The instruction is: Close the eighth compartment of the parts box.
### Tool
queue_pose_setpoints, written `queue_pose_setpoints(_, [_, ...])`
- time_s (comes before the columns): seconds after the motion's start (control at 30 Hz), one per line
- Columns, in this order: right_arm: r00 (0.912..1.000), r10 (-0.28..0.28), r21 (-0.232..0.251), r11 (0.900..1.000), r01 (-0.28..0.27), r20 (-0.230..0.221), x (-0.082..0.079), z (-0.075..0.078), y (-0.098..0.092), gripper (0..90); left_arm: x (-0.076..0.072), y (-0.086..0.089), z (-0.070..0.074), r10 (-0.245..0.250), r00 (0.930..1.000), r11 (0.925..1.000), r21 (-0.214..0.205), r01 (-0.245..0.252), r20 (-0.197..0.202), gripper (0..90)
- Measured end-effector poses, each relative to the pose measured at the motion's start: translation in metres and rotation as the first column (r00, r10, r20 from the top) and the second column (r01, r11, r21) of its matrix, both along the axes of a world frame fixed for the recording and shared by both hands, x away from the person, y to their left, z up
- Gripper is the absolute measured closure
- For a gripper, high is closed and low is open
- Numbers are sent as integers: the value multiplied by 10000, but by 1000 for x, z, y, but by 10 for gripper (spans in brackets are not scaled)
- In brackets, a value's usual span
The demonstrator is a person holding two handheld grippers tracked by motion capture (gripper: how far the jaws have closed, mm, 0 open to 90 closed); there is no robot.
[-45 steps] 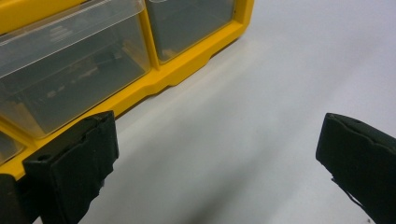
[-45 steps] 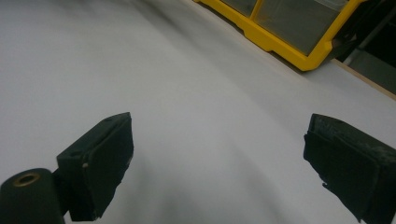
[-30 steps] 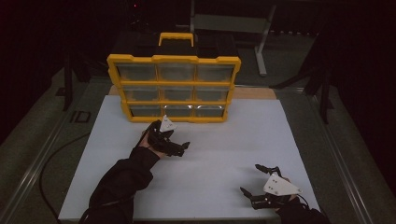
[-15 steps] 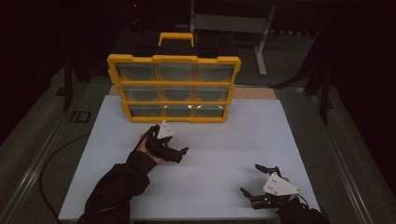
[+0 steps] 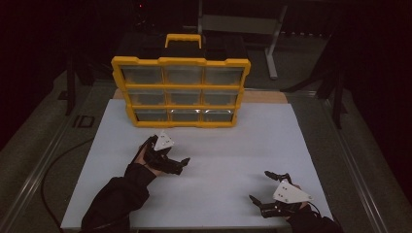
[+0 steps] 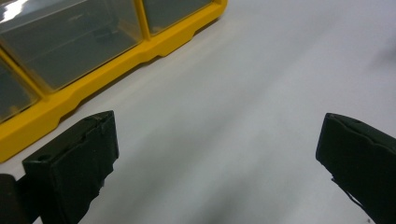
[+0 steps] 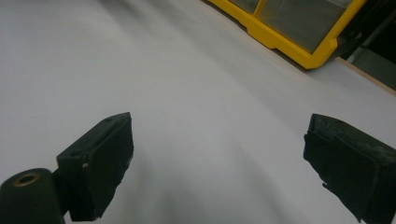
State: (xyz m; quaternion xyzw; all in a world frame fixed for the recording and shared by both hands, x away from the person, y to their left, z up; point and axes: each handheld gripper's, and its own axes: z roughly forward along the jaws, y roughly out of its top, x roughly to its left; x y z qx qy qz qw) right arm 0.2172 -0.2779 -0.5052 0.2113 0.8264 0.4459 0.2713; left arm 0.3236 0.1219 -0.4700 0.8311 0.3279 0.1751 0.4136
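We're in a dim lab/workshop, white bench point(image 5: 218, 160) w/ yellow parts organizer point(image 5: 180, 92), metal frame stand point(image 5: 272, 43) behind, cable point(image 5: 58, 160) on grey floor, black surroundings.

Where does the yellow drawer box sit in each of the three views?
High view: the yellow drawer box stands at the far middle of the white table.
Left gripper view: its bottom edge crosses the top left.
Right gripper view: its corner is at the top right.
Shared landmark: the yellow bottom rail against the white tabletop.

White tabletop point(image 5: 218, 184), yellow drawer organizer point(image 5: 180, 92) standing on it toward twelve o'clock, wooden edge strip point(image 5: 265, 97) behind
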Motion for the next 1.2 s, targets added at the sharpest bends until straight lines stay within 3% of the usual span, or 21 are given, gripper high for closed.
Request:
queue_pose_setpoints(0.17, [10000,23,-7,10000,-23,-46,0,0,1,85,-7,10,-4,109,9999,9999,6,-109,-25,0])
queue_pose_setpoints(0.7, [10000,13,-61,10000,-14,-32,0,-1,1,85,-30,40,-10,275,9996,9979,-589,-277,-47,0])
queue_pose_setpoints(1.2, [10000,-35,-75,10000,35,-50,0,-1,1,85,-48,58,-17,201,9997,9979,-606,-207,-105,0])
